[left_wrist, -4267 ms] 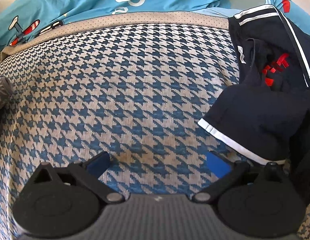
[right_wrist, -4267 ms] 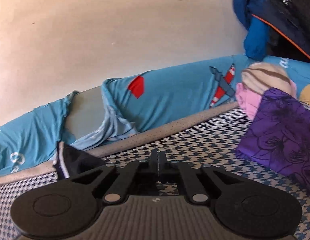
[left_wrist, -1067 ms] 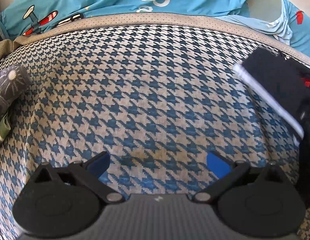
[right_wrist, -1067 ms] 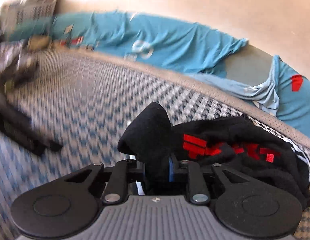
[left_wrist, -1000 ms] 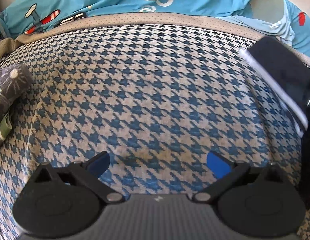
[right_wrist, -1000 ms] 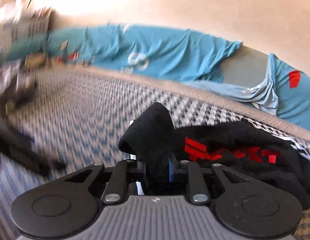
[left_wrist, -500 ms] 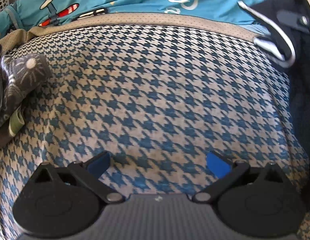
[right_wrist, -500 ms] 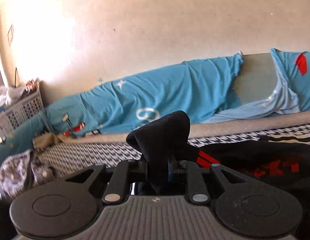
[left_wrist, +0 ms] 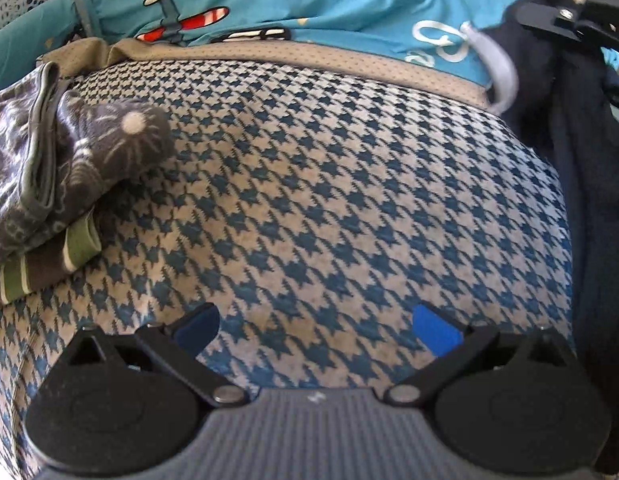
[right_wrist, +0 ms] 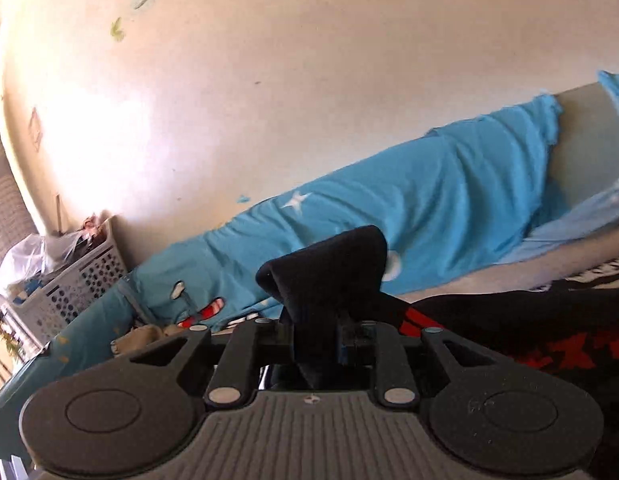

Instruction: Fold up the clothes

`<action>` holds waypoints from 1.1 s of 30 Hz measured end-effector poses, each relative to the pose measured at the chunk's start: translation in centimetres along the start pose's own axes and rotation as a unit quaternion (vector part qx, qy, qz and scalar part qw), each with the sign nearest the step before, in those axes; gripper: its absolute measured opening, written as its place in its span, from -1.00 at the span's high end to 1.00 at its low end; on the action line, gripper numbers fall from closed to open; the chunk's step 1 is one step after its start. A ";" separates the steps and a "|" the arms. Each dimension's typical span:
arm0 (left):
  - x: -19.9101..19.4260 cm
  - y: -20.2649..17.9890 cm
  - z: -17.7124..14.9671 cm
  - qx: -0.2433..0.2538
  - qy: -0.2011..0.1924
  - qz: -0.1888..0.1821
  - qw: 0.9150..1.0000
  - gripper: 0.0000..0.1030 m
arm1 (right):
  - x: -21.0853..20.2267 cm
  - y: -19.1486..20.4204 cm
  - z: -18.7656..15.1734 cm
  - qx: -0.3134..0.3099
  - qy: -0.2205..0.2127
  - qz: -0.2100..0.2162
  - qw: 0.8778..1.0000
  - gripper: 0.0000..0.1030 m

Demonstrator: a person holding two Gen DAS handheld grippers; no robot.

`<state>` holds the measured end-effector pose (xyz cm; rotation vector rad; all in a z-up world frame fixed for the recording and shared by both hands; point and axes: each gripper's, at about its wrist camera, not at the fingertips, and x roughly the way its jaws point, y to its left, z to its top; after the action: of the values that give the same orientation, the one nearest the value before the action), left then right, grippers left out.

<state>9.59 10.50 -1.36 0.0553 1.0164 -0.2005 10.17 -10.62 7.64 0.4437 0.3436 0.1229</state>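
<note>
A black garment with red print [right_wrist: 549, 344] hangs from my right gripper [right_wrist: 315, 344]. A bunched fold of it [right_wrist: 329, 276] sticks up between the jaws, which are opening while the pads still touch the cloth. In the left wrist view the same black garment [left_wrist: 581, 168] drapes down the right edge, with a white-trimmed hem [left_wrist: 501, 76] and part of the right gripper [left_wrist: 565, 20] above it. My left gripper [left_wrist: 315, 320] is open and holds nothing, hovering over the blue-and-cream houndstooth bed cover [left_wrist: 329, 184], to the left of the garment.
A stack of folded clothes lies at the left: a grey patterned piece [left_wrist: 69, 160] on a green-and-brown striped one [left_wrist: 49, 268]. A turquoise sheet with aeroplane prints [left_wrist: 269, 4] runs along the wall. A perforated white basket [right_wrist: 77, 292] stands in the far corner.
My right gripper has risen and swung left with the black garment, lifting it off the bed. The left gripper has moved left, bringing the folded stack further into view.
</note>
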 end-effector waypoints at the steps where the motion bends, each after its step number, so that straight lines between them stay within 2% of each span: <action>1: 0.0 0.2 0.0 -0.003 0.002 0.002 1.000 -1.00 | 0.5 0.5 -0.2 -0.012 0.008 -0.002 1.000 0.39; 2: 0.0 0.4 0.0 -0.007 0.003 0.003 1.000 -1.00 | 0.9 0.9 -0.4 -0.026 0.017 -0.003 1.000 0.24; 4: 0.0 0.7 0.0 -0.014 0.003 0.005 1.000 -1.00 | 1.0 1.4 -0.7 -0.048 0.020 0.005 0.999 0.21; 6: -0.3 0.8 0.0 -0.017 -0.001 0.007 1.000 -1.00 | 0.6 1.9 -0.7 -0.064 0.023 0.012 0.998 0.09; 13: -0.8 0.0 0.3 -0.012 -0.005 -0.005 1.000 -1.00 | -1.1 1.6 -0.4 -0.101 0.026 0.000 0.995 0.02; 24: -1.8 -2.7 -0.3 0.013 -0.010 -0.035 0.999 -1.00 | -5.1 -4.3 0.2 -0.118 0.025 -0.103 0.987 -0.07; 33: -2.2 -5.4 -0.7 0.033 -0.009 -0.050 0.998 -1.00 | -8.9 -8.2 0.3 -0.159 0.029 -0.172 0.972 -0.14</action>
<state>6.87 5.57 0.42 0.0622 0.9957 -0.3261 2.32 -19.79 6.93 0.0582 0.4459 -0.1475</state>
